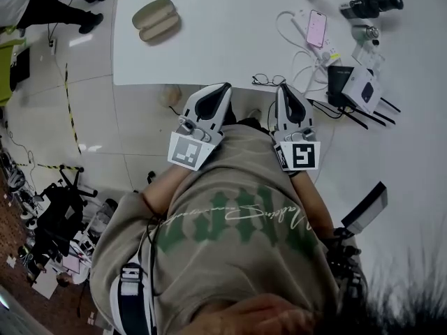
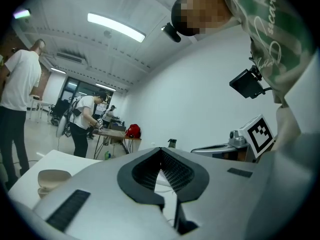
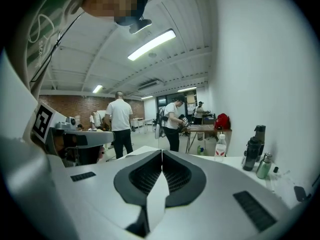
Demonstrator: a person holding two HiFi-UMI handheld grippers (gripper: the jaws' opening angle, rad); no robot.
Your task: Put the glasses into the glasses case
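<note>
The glasses [image 1: 269,80] are showing as a thin dark wire frame with two clear lenses side by side, lying flat on the white table [image 1: 223,40] just inside its near edge. Their long axis is running from 9 o'clock to 3 o'clock in the head view; whether the temples are folded or which way they are pointing cannot be told. The glasses case [image 1: 156,19] is lying open at 11 o'clock from the glasses and well apart from them: a beige oval clamshell, its two halves side by side and its long axis running from about 8 o'clock to 2 o'clock. The left gripper [image 1: 219,91] is hovering at the table edge at 8 o'clock from the glasses, and its own view is showing the jaws meeting at the tips with nothing between them. The right gripper [image 1: 283,89] is hovering just at 5 o'clock from the glasses, its jaws likewise pressed together and empty. A pink phone [image 1: 316,28] is lying at 1 o'clock from the glasses among white cables [image 1: 297,61]. Green script lettering is running across the person's shirt [image 1: 237,222], too distorted to read; each gripper's cube is carrying a black-and-white square marker.
</note>
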